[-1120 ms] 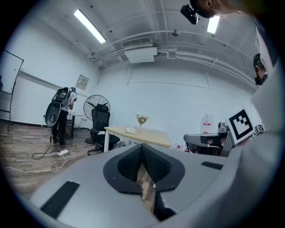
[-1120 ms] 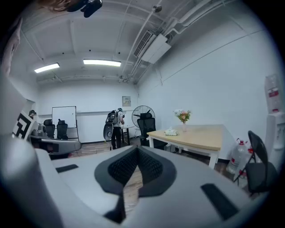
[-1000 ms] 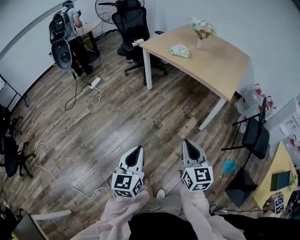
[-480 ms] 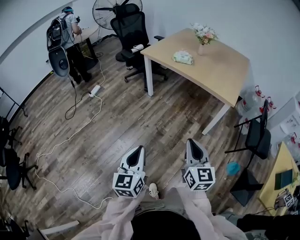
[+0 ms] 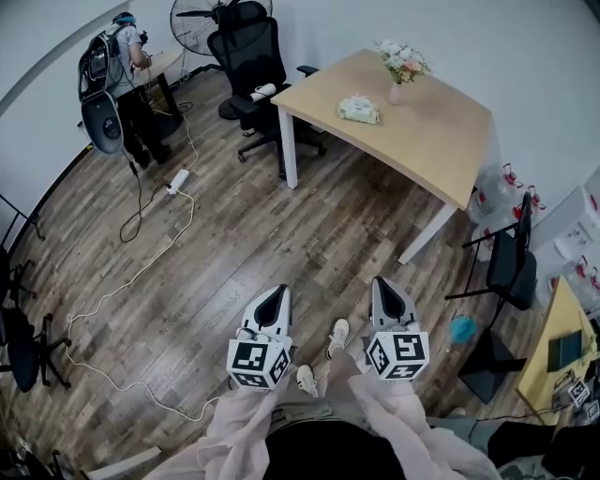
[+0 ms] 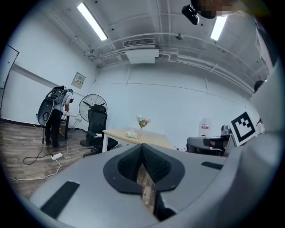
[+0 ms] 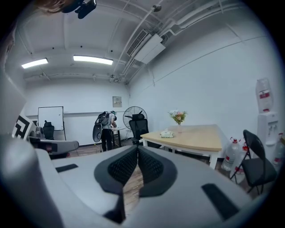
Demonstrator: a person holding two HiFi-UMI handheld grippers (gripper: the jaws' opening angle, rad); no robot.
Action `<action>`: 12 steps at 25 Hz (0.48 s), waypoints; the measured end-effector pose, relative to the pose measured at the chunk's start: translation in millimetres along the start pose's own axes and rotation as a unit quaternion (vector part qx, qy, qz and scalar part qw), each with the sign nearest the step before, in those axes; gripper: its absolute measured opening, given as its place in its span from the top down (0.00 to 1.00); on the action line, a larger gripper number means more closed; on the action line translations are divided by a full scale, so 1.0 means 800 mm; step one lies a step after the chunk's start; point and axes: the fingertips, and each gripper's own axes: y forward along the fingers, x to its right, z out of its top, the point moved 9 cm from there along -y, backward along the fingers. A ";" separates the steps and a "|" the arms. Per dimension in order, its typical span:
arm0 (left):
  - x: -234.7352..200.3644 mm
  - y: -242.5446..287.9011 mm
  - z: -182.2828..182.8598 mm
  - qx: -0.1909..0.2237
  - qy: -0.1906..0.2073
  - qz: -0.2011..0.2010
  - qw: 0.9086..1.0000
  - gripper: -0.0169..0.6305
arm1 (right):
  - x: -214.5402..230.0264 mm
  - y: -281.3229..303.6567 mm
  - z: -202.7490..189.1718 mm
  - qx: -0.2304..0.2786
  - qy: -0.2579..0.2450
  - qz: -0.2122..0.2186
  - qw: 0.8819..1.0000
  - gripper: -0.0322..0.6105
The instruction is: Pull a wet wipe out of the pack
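Left gripper (image 5: 273, 296), right gripper (image 5: 386, 287): both pinched shut, empty, well apart from table (image 5: 441, 141). On table: one wipe pack (image 5: 360, 110), one vase (image 5: 400, 90). Whiteboard (image 7: 50, 118) only in right gripper view.

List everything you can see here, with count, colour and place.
table: one, light wood, white legs, far right by the wall
wet wipe pack: one, pale green, on the table
vase of flowers: one, pink, on the table
office chair: one, black, left of the table
fan: one, black, behind the office chair
person: one, dark trousers, far left
power strip: one, white, on the floor
folding chair: one, black, right of the table
left gripper: one, white, foreground, shut, empty
right gripper: one, white, foreground, shut, empty
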 end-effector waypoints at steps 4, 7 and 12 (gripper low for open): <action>0.009 0.025 0.001 -0.007 0.003 -0.017 1.000 0.95 | 0.012 0.009 0.001 -0.006 0.000 -0.001 1.000 0.93; 0.013 0.046 0.004 -0.008 0.007 -0.022 1.000 0.95 | 0.023 0.022 0.003 -0.009 -0.001 -0.001 1.000 0.93; 0.010 0.084 0.011 -0.009 0.009 -0.022 1.000 0.95 | 0.042 0.051 0.009 -0.010 0.002 0.001 1.000 0.93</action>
